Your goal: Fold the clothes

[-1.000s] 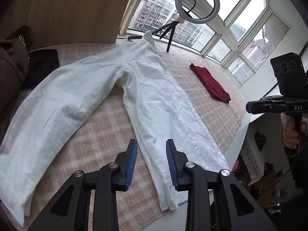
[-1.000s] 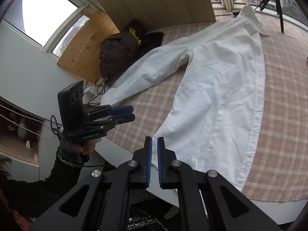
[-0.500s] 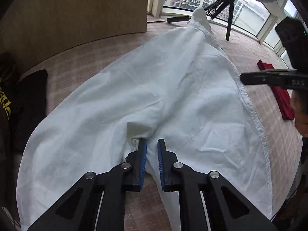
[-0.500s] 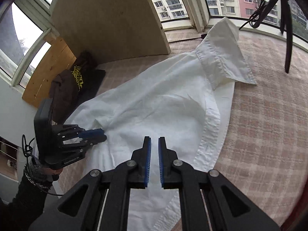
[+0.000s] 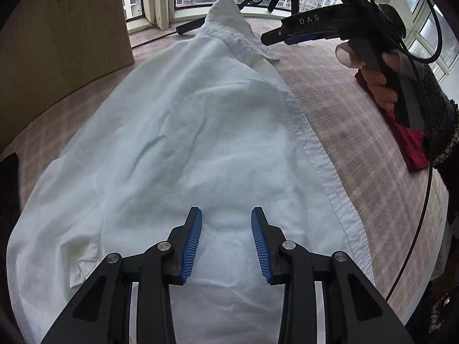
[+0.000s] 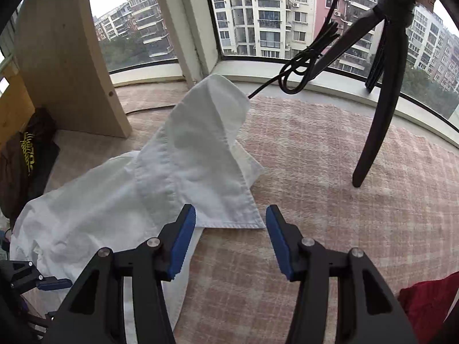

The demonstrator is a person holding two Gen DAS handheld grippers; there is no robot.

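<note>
While both pairs of fingers are spreading apart with nothing pinched between them, the step in hand looks like taking hold of the white shirt (image 5: 183, 132) near its top so one side can be folded over. The left gripper (image 5: 226, 242) points steeply down over the middle of the shirt body, its blue fingers (image 5: 192, 243) apart above wrinkled cloth; whether the tips touch the fabric cannot be told. The right gripper (image 6: 231, 239) hangs over the collar (image 6: 200, 154), with the collar's hemmed corner lying between its opening fingers (image 6: 180, 240) and bare checked cloth under the right-hand one.

To do this well, I judge each pair should sink until one finger slides under a single edge of fabric and the other presses from above, closing only when cloth sits well between the pads. The collar is stiff and stands up, so a bite on the placket just below it would likely hold better than one on the tip. Both hands should lift together and keep the cloth taut so the fold line runs straight.

Outward, the shirt lies spread on the tabletop (image 6: 330, 172), its covering checked pink. A tripod leg (image 6: 375, 120) stands near the collar, and a red garment (image 5: 401, 140) lies well apart at the right.
</note>
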